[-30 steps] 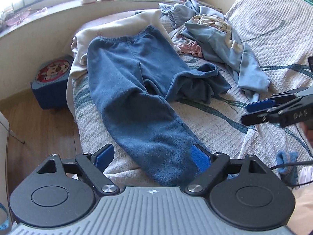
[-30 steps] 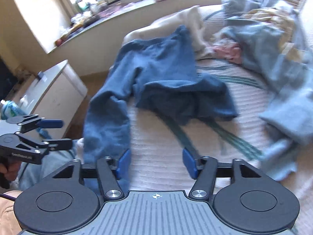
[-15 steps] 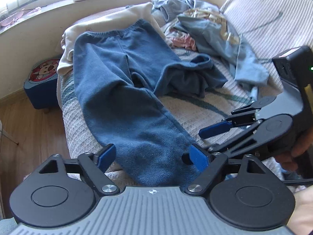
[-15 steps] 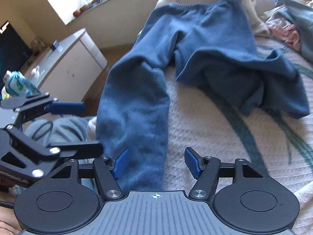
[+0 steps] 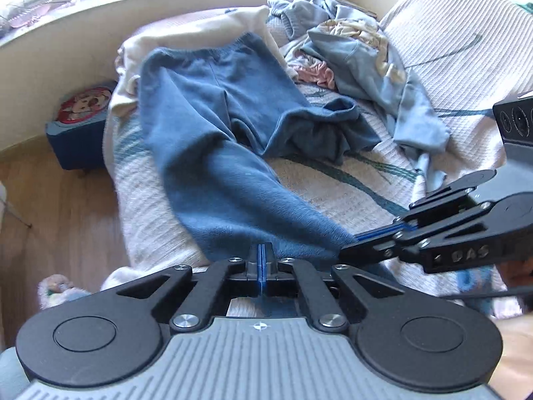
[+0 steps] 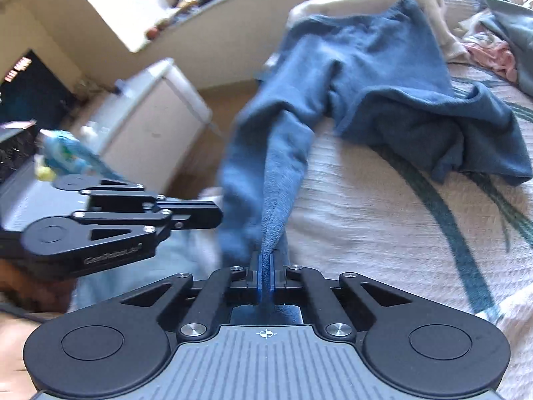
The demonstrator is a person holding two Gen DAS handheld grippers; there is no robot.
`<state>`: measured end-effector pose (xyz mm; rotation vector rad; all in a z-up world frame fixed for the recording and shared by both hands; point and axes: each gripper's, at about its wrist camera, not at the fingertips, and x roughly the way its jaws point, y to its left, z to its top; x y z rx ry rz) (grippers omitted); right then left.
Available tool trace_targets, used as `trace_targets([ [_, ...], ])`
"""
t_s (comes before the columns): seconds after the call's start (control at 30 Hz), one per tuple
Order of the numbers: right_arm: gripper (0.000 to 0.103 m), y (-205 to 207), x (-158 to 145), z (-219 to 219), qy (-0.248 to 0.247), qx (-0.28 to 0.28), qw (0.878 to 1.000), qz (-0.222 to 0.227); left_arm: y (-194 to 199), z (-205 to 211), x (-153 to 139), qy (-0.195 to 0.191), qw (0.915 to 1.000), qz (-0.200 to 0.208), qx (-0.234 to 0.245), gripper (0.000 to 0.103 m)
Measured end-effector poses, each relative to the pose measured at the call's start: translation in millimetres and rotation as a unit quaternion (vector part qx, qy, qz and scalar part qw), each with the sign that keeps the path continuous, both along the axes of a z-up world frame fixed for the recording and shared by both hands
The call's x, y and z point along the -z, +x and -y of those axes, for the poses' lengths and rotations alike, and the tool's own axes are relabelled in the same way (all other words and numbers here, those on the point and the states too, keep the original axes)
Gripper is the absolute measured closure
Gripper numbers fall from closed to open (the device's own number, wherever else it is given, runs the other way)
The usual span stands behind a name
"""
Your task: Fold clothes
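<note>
Since the earlier frames both sets of jaws, then wide apart, had come together. Left gripper [image 5: 262, 263]: clamped at the hem of the blue trousers [image 5: 213, 126], its hold partly hidden. Right gripper [image 6: 265, 275]: clamped on that leg's cuff, lifted. Trousers ran toward 12 o'clock across the bed cover [image 5: 339, 186]; other leg crumpled at 2 o'clock. Folding barely begun; clothes pile [image 5: 363, 53] untouched. Legible lettering: "DAS", possibly "GenRobot.AI".

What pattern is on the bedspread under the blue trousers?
The bedspread is a cream waffle weave with dark green curved stripes; the right wrist view shows it best.
</note>
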<state>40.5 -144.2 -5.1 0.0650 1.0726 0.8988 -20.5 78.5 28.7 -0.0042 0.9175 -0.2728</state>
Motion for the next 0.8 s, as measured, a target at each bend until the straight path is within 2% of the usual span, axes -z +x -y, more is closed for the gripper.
trace_targets([
  [0.17,0.099,-17.6,-28.7,2.8,0.044,-0.027,0.999,-0.017,-27.1,-9.9,-30.5,0.025,0.9996,0.01,-0.004,0.102],
  [0.27,0.099,-27.4,-21.1,-2.7,0.051,-0.036,0.997,-0.037,-34.6,-9.6,-28.0,0.055,0.9983,0.008,-0.017,0.102],
  [0.47,0.098,-36.5,-4.1,-14.3,0.046,-0.042,0.996,-0.063,-40.2,-14.3,-24.6,0.058,0.9978,-0.004,-0.032,0.102],
  [0.5,0.094,-36.5,-5.7,-13.8,0.048,-0.041,0.996,-0.06,-41.1,-15.0,-25.2,0.058,0.9978,-0.003,-0.033,0.102],
  [0.57,0.091,-35.7,-11.6,-10.3,0.05,-0.036,0.997,-0.048,-43.1,-16.4,-29.4,0.057,0.9976,0.006,-0.038,0.099],
  [0.6,0.09,-35.1,-14.8,-8.3,0.05,-0.032,0.997,-0.043,-44.0,-17.3,-32.6,0.056,0.9976,0.009,-0.041,0.096],
  [0.67,0.086,-33.9,-21.2,-4.1,0.052,-0.026,0.998,-0.031,-46.2,-17.6,-41.4,0.055,0.9975,0.016,-0.042,0.077],
  [0.7,0.084,-34.2,-24.0,0.8,0.052,-0.02,0.998,-0.024,-49.1,-16.6,-48.0,0.06,0.997,0.031,-0.039,0.055],
  [0.73,0.083,-35.4,-26.2,8.7,0.051,-0.011,0.999,-0.016,-52.0,-15.7,-54.6,0.065,0.9962,0.045,-0.036,0.042],
  [0.8,0.082,-32.9,-34.0,21.6,0.057,0.008,0.998,-0.006,-56.5,-15.7,-67.2,0.07,0.9947,0.068,-0.032,0.038],
])
